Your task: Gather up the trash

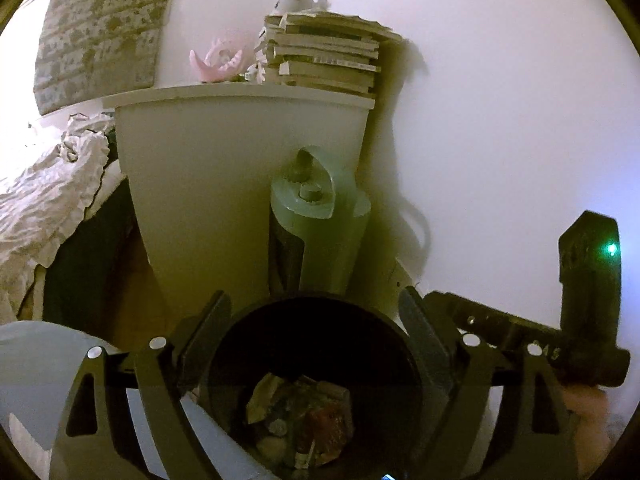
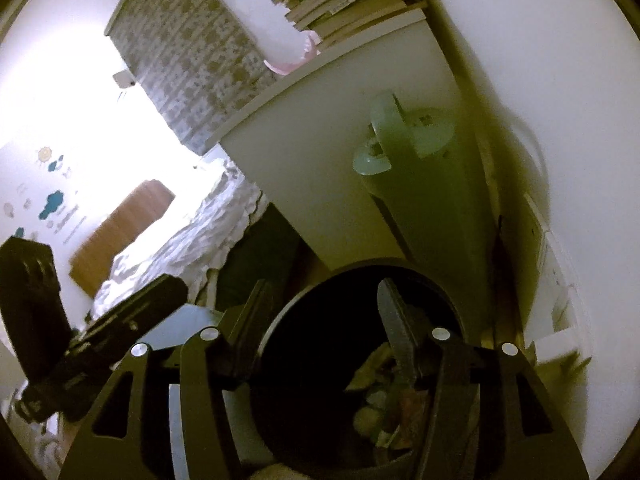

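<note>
A dark round bin (image 1: 360, 336) stands on the floor below both grippers, with crumpled wrappers and other trash (image 1: 300, 416) at its bottom. My left gripper (image 1: 316, 300) hangs over its mouth, open, its fingers (image 1: 204, 332) spread about as wide as the rim with nothing between them. The right gripper's body (image 1: 580, 300) shows beside it at the right. In the right wrist view the bin (image 2: 360, 270) and the trash (image 2: 380, 412) lie under my right gripper (image 2: 324, 288), which is open and empty. The left gripper's body (image 2: 40, 320) shows at the left there.
A white cabinet (image 1: 224, 184) rises just behind the bin, with a pale green tower appliance (image 1: 320, 220) against it. Stacked books (image 1: 328, 56) and a pink flower-shaped item (image 1: 220, 60) sit on top. A bed with ruffled white linen (image 1: 48, 196) lies left; a white wall (image 1: 500, 120) stands right.
</note>
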A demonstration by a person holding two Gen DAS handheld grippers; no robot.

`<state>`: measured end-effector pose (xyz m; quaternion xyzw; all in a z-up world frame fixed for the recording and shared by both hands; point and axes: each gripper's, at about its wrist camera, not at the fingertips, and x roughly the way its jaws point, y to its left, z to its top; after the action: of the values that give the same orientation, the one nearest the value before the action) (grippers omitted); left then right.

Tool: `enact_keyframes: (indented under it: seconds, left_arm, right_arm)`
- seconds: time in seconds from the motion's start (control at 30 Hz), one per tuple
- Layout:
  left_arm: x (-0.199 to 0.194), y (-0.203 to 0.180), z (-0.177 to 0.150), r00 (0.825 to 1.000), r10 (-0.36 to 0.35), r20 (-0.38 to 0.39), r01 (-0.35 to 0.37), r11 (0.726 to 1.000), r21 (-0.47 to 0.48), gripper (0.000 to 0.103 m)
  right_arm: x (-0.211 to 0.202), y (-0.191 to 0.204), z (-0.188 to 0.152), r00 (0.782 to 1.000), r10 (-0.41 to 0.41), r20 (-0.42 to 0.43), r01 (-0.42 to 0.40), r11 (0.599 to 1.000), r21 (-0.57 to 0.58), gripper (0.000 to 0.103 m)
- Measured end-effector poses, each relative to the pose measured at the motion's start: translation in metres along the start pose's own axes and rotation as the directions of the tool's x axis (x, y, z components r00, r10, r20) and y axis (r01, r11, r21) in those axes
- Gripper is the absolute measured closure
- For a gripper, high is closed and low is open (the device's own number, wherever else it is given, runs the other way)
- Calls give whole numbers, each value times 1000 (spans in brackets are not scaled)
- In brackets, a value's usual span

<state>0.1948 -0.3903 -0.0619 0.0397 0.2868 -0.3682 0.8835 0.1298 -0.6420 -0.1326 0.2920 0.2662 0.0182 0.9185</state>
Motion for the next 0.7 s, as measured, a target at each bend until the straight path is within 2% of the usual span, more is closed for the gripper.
enact_keyframes:
  seconds: [0.07, 0.3, 0.37, 0.53, 0.6, 0.63, 0.7]
  left_arm:
    - [-10, 0, 0, 1000, 10, 17, -10, 1000, -7, 8]
    - [-63, 5, -1, 996, 51, 77, -49, 998, -30, 5]
    - [-78, 10, -5, 994, 69, 81, -65, 997, -50, 5]
    - [-136, 37, -30, 982, 180, 56, -169, 971, -167, 5]
    - [-163, 52, -45, 961, 275, 29, -262, 938, -226, 5]
    - [-176, 59, -52, 941, 337, 0, -327, 913, -245, 5]
    - [-204, 69, -66, 889, 457, -30, -448, 855, -260, 5]
  right_arm:
    - [-3, 5, -3, 1000, 1, -5, -1, 1000, -5, 47]
    - [-11, 34, -18, 999, 41, -28, -42, 999, -35, 47]
    - [-15, 48, -23, 998, 61, -32, -62, 997, -50, 39]
    - [-20, 103, -46, 986, 148, -74, -156, 982, -109, 32]
    - [-18, 129, -60, 976, 190, -107, -204, 969, -141, 29]
    - [-17, 143, -68, 970, 207, -127, -226, 961, -157, 29]
    - [-17, 169, -82, 956, 245, -158, -273, 944, -184, 26]
